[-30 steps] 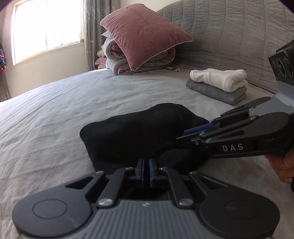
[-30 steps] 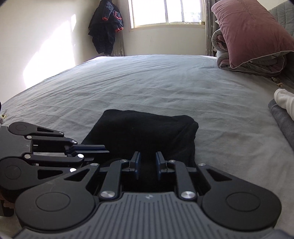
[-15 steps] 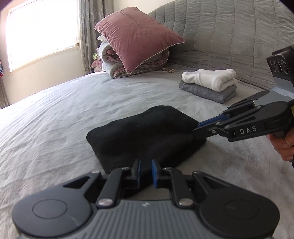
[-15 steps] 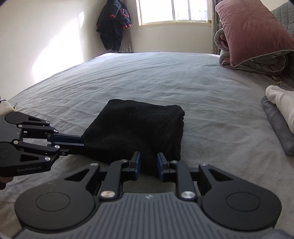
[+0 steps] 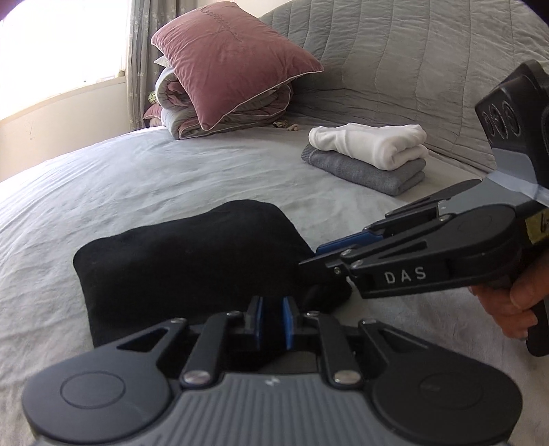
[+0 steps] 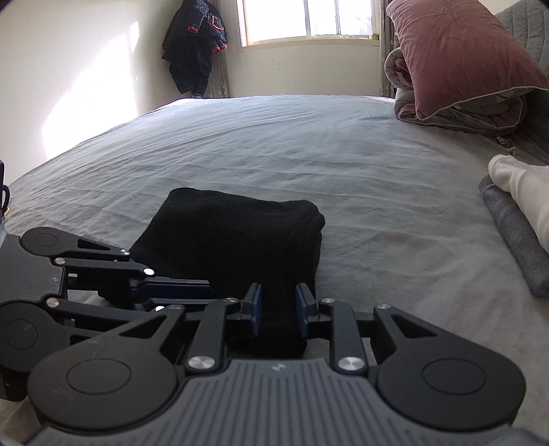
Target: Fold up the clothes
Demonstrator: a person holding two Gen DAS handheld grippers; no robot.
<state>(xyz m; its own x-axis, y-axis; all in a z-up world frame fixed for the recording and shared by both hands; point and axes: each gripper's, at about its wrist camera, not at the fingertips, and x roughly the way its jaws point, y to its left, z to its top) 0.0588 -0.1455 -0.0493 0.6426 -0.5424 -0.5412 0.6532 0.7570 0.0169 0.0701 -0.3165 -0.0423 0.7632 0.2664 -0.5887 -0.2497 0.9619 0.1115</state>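
Right wrist: grey bed [image 6: 274, 144], sunlit window [image 6: 308, 19]

Both rigs are matte black plastic tongs [image 5: 272, 320] with blue pads, silver screws and a ribbed grey top; the right-hand one [image 5: 320, 262] has "DAS" printed white on its side.

The folded black garment [image 5: 185, 260] looks like soft, matt fleecy cloth. The grey bedsheet [image 5: 144, 178] at 12 o'clock of it is smooth, lightly creased cotton. The maroon pillow [image 5: 230, 58] has a velvety sheen; the headboard cover [image 5: 411, 68] is quilted fabric.
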